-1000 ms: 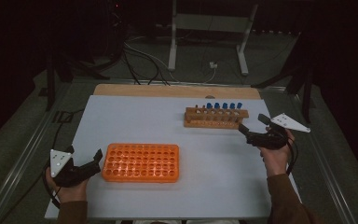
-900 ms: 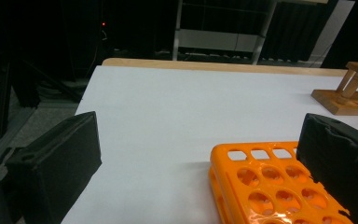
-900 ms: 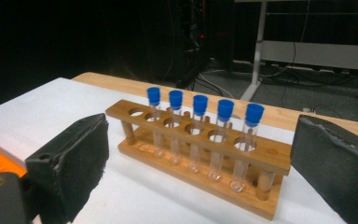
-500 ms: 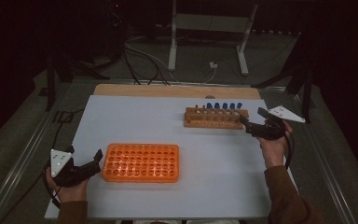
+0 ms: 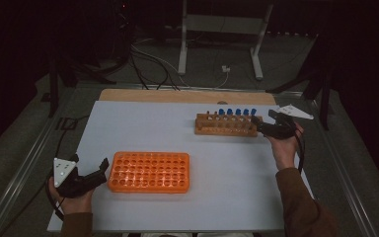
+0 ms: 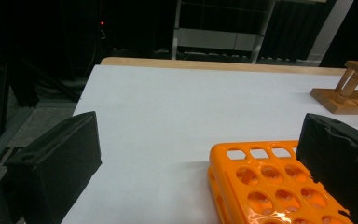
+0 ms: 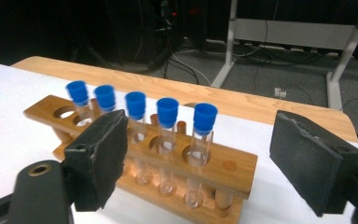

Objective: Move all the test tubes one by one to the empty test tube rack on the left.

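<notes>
**A:** Why is the right gripper (image 5: 262,125) parked at the right end of the wooden rack (image 5: 225,126)?

**B:** It is lined up on the capped tubes (image 7: 204,140). In the right gripper view its jaws stand wide apart with nothing between them, and the nearest tube sits in the gap ahead. I judge that a grasp is being set up, not made.

**A:** And the tubes themselves?

**B:** Five, with blue caps, upright in the far row of the wooden rack, far right on the white table (image 5: 148,128).

**A:** What about the left gripper (image 5: 100,172)?

**B:** Its jaws are apart too, empty, just beside the left end of the orange rack (image 5: 149,172) at the near left. Probably waiting to steady it; its holes look vacant, so it seems the likely destination.

**A:** Are the racks close?

**B:** No, well apart.
</notes>
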A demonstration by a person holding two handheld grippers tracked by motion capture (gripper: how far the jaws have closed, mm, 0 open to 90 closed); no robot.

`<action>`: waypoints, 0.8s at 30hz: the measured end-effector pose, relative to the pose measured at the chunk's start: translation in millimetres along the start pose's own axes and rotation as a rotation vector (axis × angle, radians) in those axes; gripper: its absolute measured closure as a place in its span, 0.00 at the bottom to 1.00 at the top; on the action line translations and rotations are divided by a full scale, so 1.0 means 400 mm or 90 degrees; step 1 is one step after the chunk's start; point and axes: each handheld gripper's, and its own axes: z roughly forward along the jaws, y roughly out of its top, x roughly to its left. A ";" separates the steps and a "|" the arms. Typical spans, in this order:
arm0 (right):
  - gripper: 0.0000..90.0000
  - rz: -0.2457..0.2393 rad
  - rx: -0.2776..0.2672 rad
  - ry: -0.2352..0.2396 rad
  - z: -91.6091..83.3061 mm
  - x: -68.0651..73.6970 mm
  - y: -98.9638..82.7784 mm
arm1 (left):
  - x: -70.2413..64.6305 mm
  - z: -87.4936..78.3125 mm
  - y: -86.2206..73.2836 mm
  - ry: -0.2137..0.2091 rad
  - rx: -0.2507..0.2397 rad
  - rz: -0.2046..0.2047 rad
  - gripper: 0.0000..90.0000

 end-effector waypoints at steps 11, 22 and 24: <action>0.51 0.012 0.033 -0.026 0.066 -0.008 -0.015 | 0.001 0.001 -0.001 -0.003 0.001 -0.003 0.01; 0.77 0.006 0.048 -0.026 0.116 -0.006 -0.029 | 0.003 0.000 -0.001 -0.006 0.001 -0.005 0.01; 0.79 0.004 0.051 -0.026 0.118 -0.005 -0.031 | 0.003 0.000 -0.001 -0.006 0.001 -0.005 0.01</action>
